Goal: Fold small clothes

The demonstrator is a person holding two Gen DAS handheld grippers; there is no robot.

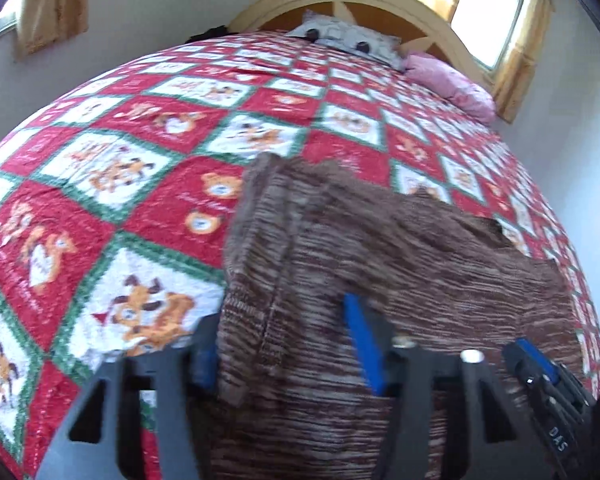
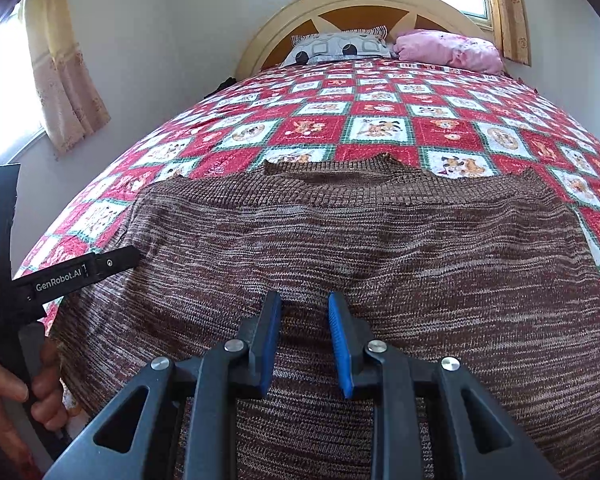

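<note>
Bed, quilt-covered; sweater spread flat near the foot. My left gripper straddles its raised edge, jaws apart. Right gripper hovers parted. Risk: loose knit slips, fold skews.

Two wrist views, both low over the bed's foot
Each faced the headboard close above the brown sweater; both shared quilt and pillows.

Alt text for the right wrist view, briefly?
The right hand-held gripper, open, hovers over a brown knit sweater spread flat on a red patchwork quilt. The left hand-held gripper touches the sweater's left edge.
</note>
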